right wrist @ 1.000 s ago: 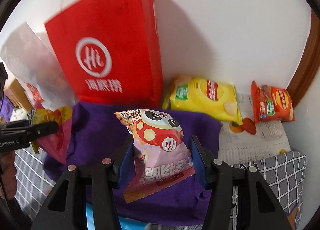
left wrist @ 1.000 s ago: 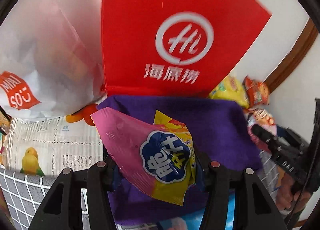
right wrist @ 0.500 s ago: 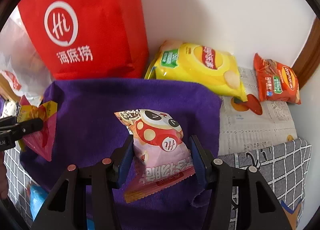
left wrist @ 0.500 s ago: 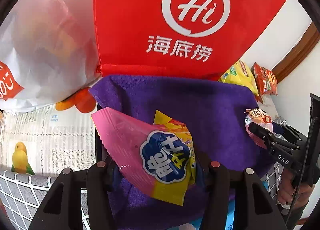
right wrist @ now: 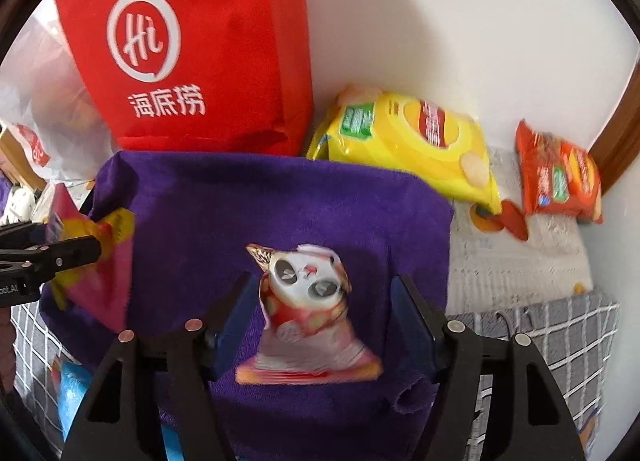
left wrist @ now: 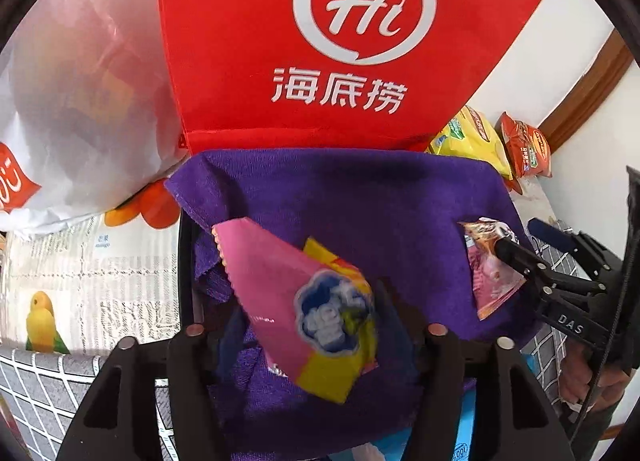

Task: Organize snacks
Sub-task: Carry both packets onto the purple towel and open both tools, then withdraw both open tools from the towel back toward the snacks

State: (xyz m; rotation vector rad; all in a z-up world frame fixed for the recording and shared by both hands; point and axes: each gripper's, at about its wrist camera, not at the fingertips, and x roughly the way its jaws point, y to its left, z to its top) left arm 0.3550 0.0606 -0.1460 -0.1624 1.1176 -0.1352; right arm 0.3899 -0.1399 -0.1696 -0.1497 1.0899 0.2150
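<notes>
A purple cloth (left wrist: 360, 201) (right wrist: 260, 213) lies in front of a red bag (left wrist: 320, 41) (right wrist: 200, 53). My left gripper (left wrist: 312, 325) is open; a pink-and-yellow snack packet (left wrist: 312, 313) sits blurred between its spread fingers, over the cloth. My right gripper (right wrist: 324, 301) is open too; a pink panda-print snack packet (right wrist: 308, 321) sits blurred between its fingers on the cloth. Each gripper shows in the other's view, the right one (left wrist: 516, 253) and the left one (right wrist: 80, 249).
A white plastic bag (left wrist: 72, 101) stands left of the red bag. A yellow chip bag (right wrist: 416, 141) and an orange snack bag (right wrist: 560, 177) lie by the white wall at right. Newspaper (left wrist: 92, 261) and a grey checked cloth (right wrist: 540, 333) cover the surface.
Both grippers have lowered toward the purple cloth and opened. Both packets, held firmly before, now sit loose and blurred between the spread fingers.
</notes>
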